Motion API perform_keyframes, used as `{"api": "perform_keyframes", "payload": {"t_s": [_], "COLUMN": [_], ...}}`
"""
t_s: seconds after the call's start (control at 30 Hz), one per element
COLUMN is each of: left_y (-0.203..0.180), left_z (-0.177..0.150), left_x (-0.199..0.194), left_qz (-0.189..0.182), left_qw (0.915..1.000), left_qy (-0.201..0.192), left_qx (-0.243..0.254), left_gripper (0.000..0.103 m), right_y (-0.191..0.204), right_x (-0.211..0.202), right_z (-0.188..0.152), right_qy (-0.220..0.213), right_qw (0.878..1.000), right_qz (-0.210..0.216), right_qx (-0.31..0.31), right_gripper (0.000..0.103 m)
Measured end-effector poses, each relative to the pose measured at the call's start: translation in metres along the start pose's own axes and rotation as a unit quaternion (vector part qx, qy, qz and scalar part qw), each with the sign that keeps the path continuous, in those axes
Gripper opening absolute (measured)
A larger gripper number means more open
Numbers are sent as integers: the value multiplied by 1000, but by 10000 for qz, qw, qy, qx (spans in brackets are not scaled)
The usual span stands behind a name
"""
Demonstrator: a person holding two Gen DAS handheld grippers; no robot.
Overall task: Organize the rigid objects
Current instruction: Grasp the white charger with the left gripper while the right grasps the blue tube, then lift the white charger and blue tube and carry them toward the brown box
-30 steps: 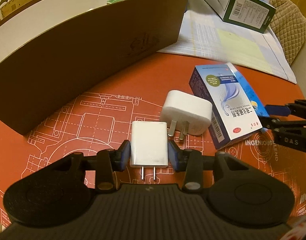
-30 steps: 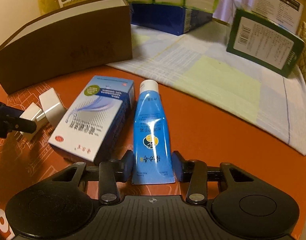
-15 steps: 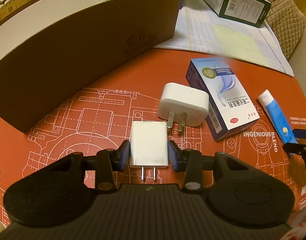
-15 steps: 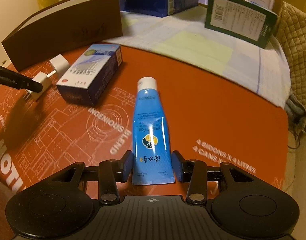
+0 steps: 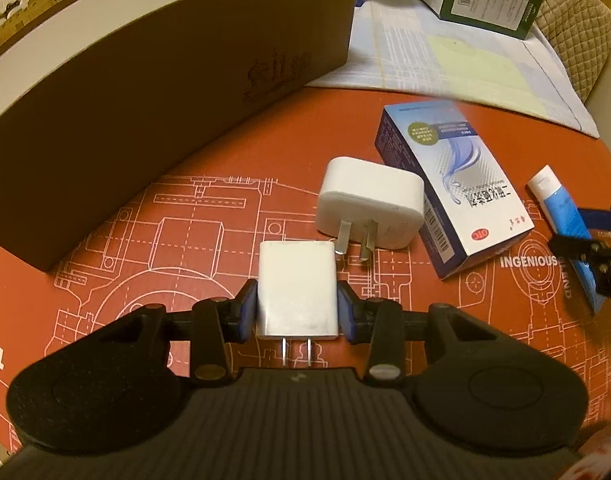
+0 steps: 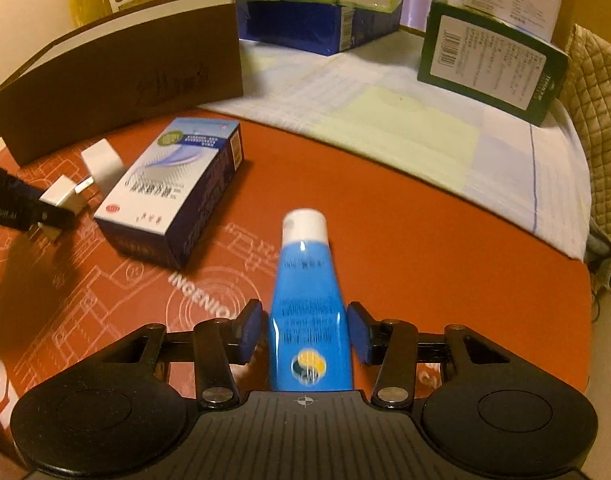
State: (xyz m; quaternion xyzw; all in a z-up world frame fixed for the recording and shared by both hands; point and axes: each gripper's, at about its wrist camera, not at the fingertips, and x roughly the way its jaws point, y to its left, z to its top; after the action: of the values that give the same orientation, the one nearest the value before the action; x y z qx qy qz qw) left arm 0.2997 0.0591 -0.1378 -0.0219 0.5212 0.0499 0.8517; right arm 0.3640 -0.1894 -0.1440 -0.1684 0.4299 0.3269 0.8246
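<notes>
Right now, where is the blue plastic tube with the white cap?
The blue plastic tube with the white cap sits between the right gripper fingers, cap pointing away, to the right of the blue-and-white cardboard box.

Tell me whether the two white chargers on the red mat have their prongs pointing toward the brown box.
No: both the held charger and the second charger point their prongs toward the left gripper, away from the brown box.

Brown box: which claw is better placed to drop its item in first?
Left, probably. The left claw grips the flat charger with the brown box just ahead. The right claw flanks the blue tube farther away, with the carton between it and the box.
</notes>
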Motion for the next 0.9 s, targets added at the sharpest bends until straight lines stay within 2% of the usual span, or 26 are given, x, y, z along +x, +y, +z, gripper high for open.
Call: {"api": "perform_keyframes", "payload": {"t_s": [0.07,0.9], "left_y": [1,5], "left_z": [0,-10], "left_x": [0,-7], "left_qz": [-7,9], "left_qw": [10000,9999], "left_qy": [-4,11], "left_qx": [-34,-164], "left_gripper": [36,36], "right_y": [4,9], "right_x": [2,1], "right_z": [3,5], "right_qy": [3,70], "right_qw": [10000,10000], "right_qz": [-9,20], "right_qx": [-17,-41], "right_gripper": [38,37]}}
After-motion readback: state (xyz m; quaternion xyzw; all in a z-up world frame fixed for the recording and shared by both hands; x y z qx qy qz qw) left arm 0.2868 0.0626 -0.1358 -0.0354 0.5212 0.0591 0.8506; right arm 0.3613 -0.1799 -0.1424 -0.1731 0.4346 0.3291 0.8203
